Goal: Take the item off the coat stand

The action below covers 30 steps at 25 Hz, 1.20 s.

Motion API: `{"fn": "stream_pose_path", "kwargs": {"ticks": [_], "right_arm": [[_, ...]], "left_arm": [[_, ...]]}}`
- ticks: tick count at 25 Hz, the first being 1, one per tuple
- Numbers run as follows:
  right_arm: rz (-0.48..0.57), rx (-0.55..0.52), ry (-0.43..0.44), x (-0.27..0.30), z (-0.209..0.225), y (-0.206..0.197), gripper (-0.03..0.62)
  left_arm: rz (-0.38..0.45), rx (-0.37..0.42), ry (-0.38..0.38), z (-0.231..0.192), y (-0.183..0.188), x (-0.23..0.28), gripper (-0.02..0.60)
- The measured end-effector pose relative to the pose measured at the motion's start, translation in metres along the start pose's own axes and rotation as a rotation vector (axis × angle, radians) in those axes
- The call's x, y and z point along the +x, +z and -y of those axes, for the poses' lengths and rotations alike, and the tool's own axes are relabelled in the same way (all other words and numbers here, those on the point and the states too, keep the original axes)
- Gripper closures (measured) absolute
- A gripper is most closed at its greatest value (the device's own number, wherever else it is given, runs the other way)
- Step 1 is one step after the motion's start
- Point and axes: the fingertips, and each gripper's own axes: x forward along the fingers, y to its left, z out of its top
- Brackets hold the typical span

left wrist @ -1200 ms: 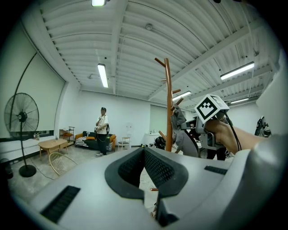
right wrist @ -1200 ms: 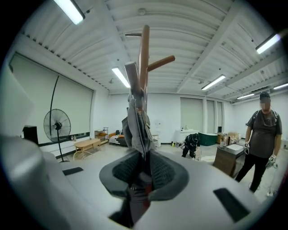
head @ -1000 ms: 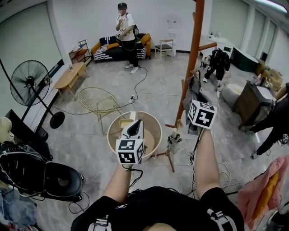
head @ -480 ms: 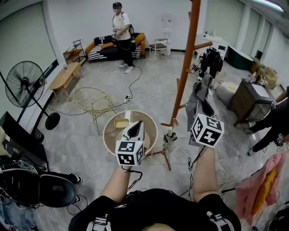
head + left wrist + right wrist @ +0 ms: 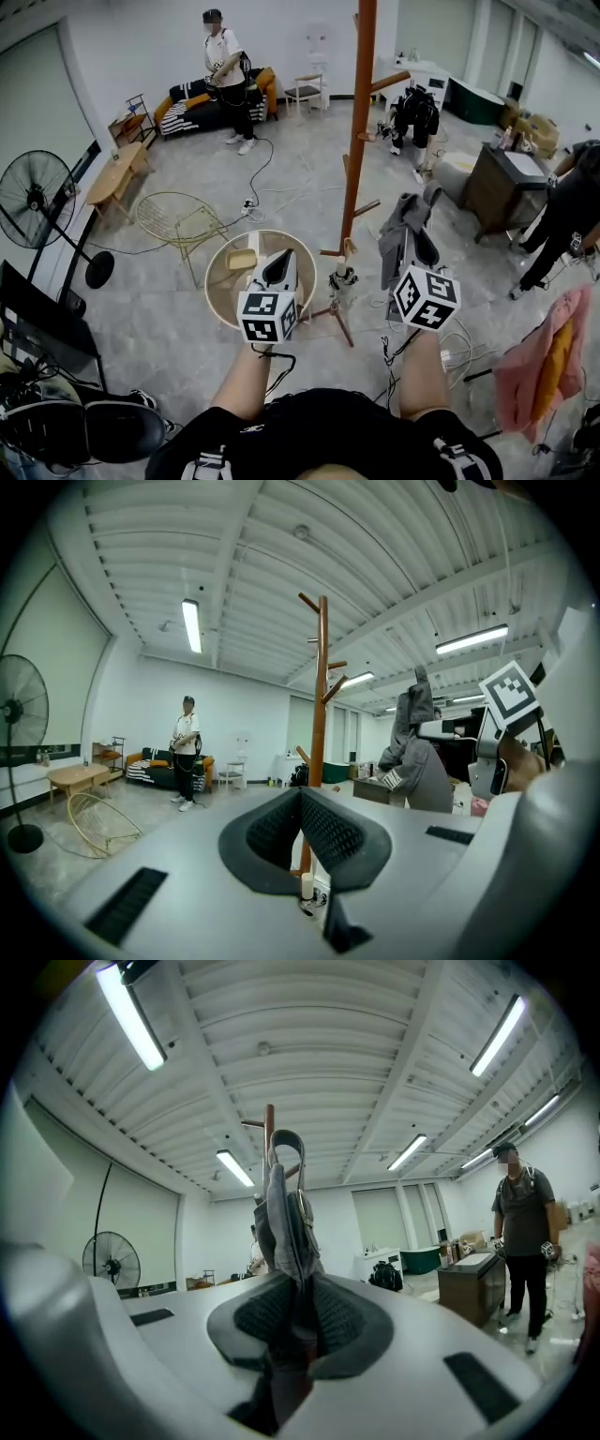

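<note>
Trouble could come if the soft grey cloth jacket [image 5: 405, 234] swings into a peg of the tall brown wooden coat stand [image 5: 359, 122], or slips loose. The right tongs [image 5: 302, 1318] pinch it, right of middle in the head view, cloth sticking past their tips. The left tongs [image 5: 302, 832] are pressed together, empty

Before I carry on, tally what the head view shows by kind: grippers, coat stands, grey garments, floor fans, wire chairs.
grippers: 2, the left gripper and the right gripper
coat stand: 1
grey garment: 1, clamped in the right gripper
floor fan: 1
wire chair: 1
total: 6
</note>
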Motion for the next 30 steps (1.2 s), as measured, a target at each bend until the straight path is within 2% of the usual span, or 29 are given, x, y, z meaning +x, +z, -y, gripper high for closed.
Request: {"fn": "stream_pose_path", "kwargs": {"ticks": [7,14,30], "right_arm": [[-0.039,-0.016,-0.005,-0.001,0.016,-0.039,0.528],[-0.095,-0.016,0.017,-0.013,0.015,-0.076,0.528],[-0.089,-0.046,0.021,-0.020,0.003,-0.079,0.530]], "left_arm": [[-0.006,-0.010,-0.039,0.020,-0.004,0.018,0.571],[-0.016,-0.015,-0.045,0.028,-0.010,0.013,0.571],[-0.010,-0.010,-0.056,0.029,-0.010,0.007,0.571]]}}
